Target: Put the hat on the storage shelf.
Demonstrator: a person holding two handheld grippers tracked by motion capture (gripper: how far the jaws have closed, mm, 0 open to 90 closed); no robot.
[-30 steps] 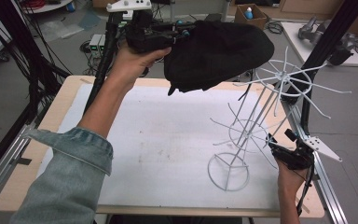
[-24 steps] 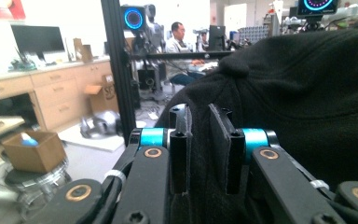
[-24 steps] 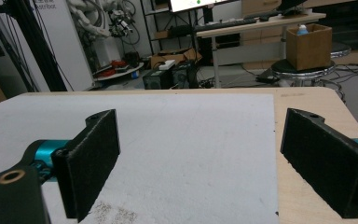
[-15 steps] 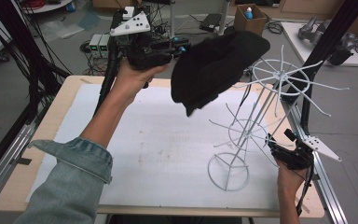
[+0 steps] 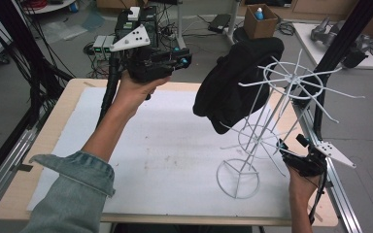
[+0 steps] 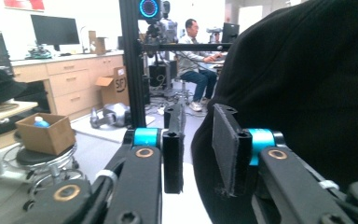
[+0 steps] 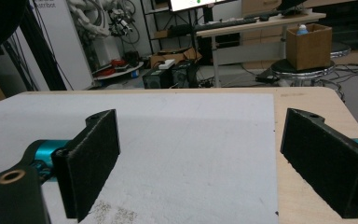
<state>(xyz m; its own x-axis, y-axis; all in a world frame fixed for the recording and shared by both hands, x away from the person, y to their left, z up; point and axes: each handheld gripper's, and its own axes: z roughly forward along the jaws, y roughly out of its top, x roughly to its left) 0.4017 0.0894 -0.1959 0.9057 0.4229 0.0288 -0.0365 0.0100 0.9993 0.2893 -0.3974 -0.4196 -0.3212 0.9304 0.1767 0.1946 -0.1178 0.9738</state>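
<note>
1. High view: a black hat hangs on the white wire rack, draped over the prongs on the left side of the rack's upper ring. The rack stands on its round base on the white mat that covers the wooden table, toward the table's right side.
2. High view: the left claw is held up above the table's far edge by the left hand, pointing right toward the hat with a clear gap between them. From here I cannot tell how its jaws stand. A denim sleeve covers that forearm.
3. High view: the right claw is held low by the right hand near the table's right edge, just beside the rack's lower prongs. Whether it touches the wire is not clear.
4. Left gripper view: the left claw has its jaws parted by a narrow gap with nothing between them. The black hat sits close on the right, behind the right jaw. A cardboard box rests on a stool in the background.
5. Right gripper view: the right claw is spread wide, empty, over the white mat and the bare wood of the table. A dark edge of the hat shows in the top left corner.
</note>
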